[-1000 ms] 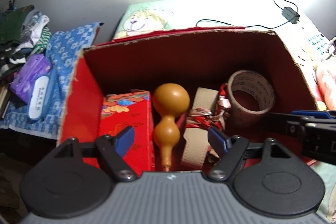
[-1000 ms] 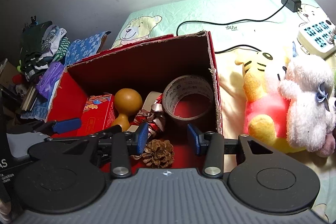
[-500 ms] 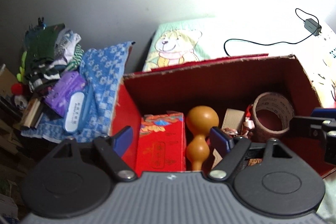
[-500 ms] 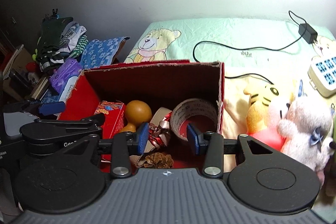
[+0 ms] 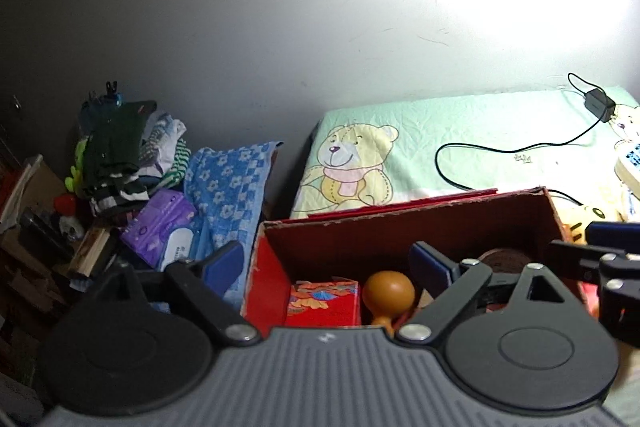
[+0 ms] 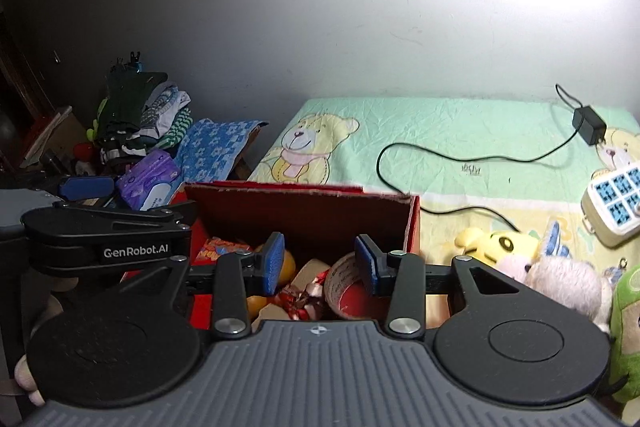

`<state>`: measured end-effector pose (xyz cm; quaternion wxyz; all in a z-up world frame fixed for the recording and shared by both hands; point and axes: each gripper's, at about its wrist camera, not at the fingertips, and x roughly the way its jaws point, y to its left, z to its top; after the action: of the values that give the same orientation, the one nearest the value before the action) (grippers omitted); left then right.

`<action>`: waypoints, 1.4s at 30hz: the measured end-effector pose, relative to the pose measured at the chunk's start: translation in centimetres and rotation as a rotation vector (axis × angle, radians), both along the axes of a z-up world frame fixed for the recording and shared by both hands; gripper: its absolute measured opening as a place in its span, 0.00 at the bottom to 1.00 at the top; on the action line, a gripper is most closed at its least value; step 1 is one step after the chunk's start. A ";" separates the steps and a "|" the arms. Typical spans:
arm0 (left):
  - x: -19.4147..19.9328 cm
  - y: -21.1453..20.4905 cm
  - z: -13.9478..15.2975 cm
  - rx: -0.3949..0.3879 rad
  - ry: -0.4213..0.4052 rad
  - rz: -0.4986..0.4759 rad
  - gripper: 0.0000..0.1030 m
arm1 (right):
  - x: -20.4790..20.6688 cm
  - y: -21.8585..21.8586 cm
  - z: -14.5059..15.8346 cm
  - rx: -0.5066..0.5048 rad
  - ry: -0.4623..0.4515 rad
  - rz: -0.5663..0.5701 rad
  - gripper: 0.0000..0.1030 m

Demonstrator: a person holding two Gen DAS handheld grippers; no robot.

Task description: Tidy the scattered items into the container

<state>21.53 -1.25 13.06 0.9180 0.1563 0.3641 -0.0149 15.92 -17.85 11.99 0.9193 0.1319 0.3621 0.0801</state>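
Both claws hovering empty over the red box [image 6: 414, 227], next pick pending.
Left claw [image 5: 326, 261] and right claw [image 6: 320, 261] are both sitting spread, gripping nothing. Box is resting on the bed [image 6: 460, 131], already holding the gourd [image 5: 388, 291], tape roll [image 6: 344, 281] and red carton [image 5: 324, 301]. Plush toys [image 6: 560, 279] are lying just right of the box: I'd be swinging the right claw over, pinching a body rather than a limb, clearing the rim before dropping.

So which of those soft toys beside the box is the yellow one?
The yellow plush toy lying nearest the red box, with a big dark eye. The pale pink fluffy toy lies just right of it, and the green toy sits at the frame's edge.
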 end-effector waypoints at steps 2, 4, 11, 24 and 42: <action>-0.9 -0.5 -0.4 -0.030 0.018 0.005 0.89 | -0.8 -0.4 -0.5 0.028 0.027 0.005 0.42; -1.7 -1.0 -1.1 -0.058 0.043 0.009 0.89 | -1.7 -0.8 -0.5 0.034 0.035 0.001 0.42; -3.9 -3.3 -2.7 -0.096 0.117 -0.009 0.90 | -3.6 -2.6 -0.1 0.044 0.040 -0.033 0.42; -6.8 -6.5 -3.7 -0.115 0.183 -0.047 0.94 | -6.4 -5.4 -0.8 0.029 0.072 -0.076 0.42; -10.1 -12.5 -6.1 -0.078 0.277 -0.160 0.94 | -9.8 -10.6 -4.7 0.083 0.159 -0.197 0.42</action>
<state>11.38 -13.75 6.96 0.8604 0.1453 0.4726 -0.1236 6.13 -28.45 7.32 0.8849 0.2108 0.4154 -0.0065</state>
